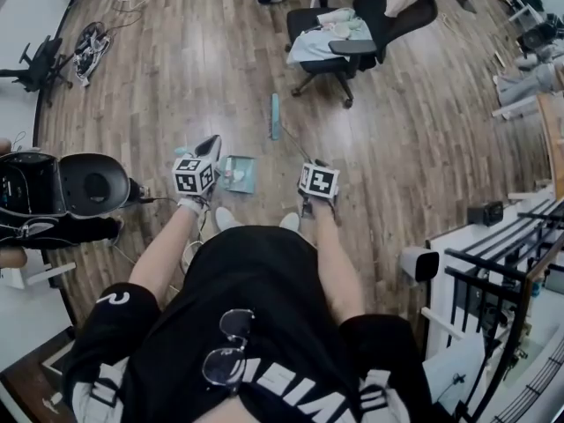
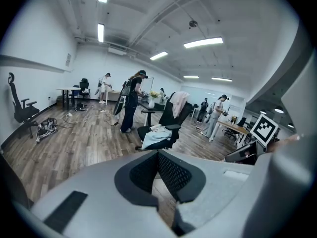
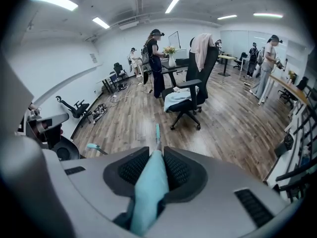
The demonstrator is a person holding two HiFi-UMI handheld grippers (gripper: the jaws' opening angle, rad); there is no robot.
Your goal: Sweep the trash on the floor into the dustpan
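On the wooden floor just ahead of my feet lies a teal dustpan (image 1: 238, 174), and a pale scrap seems to lie in it. The teal tip of its upright handle (image 1: 182, 152) (image 3: 93, 147) shows beside my left gripper (image 1: 210, 147), whose jaws are shut. Nothing shows between the pads (image 2: 171, 175) in the left gripper view. My right gripper (image 1: 318, 167) is shut on the teal broom handle (image 3: 148, 187). The handle runs forward and down to the narrow teal broom head (image 1: 275, 116) (image 3: 157, 132), which rests on the floor beyond the dustpan.
A black office chair (image 1: 352, 33) (image 3: 190, 90) draped with clothes stands beyond the broom head. A black device (image 1: 79, 188) is at my left. White furniture and a black railing (image 1: 493, 263) are at my right. Cables (image 1: 92, 47) lie far left. People stand farther back (image 2: 131, 100).
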